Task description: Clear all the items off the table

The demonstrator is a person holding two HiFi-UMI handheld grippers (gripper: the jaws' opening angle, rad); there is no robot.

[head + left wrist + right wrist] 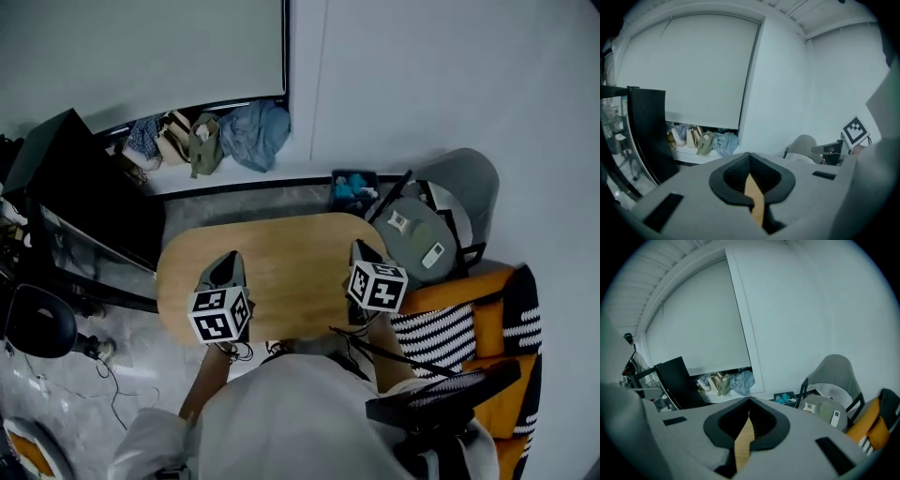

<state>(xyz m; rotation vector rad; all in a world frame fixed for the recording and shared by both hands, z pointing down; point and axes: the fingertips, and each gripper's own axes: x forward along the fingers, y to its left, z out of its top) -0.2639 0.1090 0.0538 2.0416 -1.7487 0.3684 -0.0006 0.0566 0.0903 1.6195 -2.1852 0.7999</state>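
Left tongs point(228, 261) and right tongs point(361, 248) both closed tight, pads pressed together, hovering side by side over my wooden desk point(291, 267).

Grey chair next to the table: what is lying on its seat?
On the chair: a round grey-green cushion carrying a white remote and a small white square item. The cushion covers the seat surface.

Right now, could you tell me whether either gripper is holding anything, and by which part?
Nothing is held: the left gripper and the right gripper each have their jaws shut together, empty, above the wooden table.
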